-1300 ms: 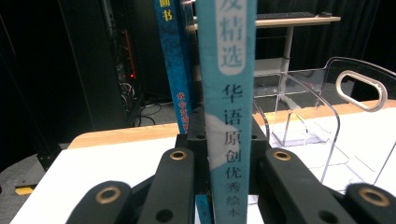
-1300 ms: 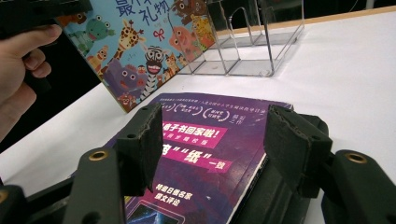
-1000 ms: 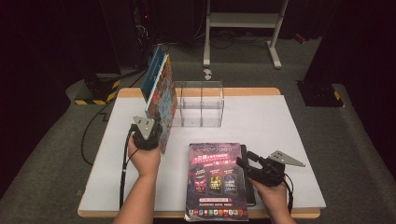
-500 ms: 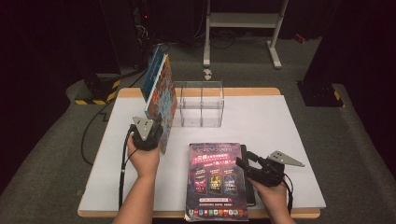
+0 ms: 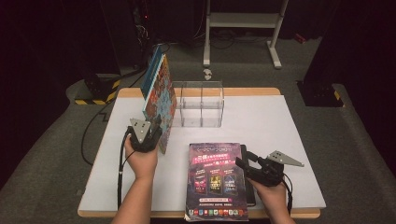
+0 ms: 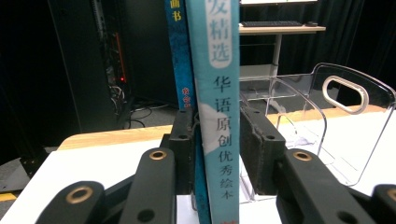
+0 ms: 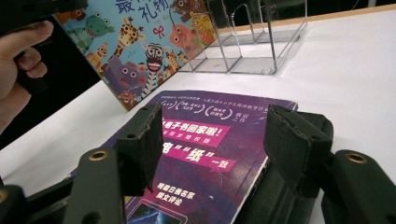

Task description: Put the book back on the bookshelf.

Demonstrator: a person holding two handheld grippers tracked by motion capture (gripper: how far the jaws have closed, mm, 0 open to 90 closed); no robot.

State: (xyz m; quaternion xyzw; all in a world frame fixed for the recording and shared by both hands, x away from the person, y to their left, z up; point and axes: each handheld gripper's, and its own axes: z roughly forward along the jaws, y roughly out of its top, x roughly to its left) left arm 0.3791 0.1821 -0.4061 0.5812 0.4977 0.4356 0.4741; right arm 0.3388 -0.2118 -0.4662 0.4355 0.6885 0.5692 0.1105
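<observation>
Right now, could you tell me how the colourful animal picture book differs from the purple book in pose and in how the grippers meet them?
The animal picture book stands upright beside the clear organiser; the purple book lies flat near the table's front edge. The left gripper straddles the animal picture book's spine, jaws just opening; the right gripper rests at the purple book's edge. Both carry Chinese print.

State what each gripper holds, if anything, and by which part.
The left gripper straddles the upright books' spines, its jaws just opening, no longer clamped. The right gripper holds nothing, open over the purple book.
</observation>
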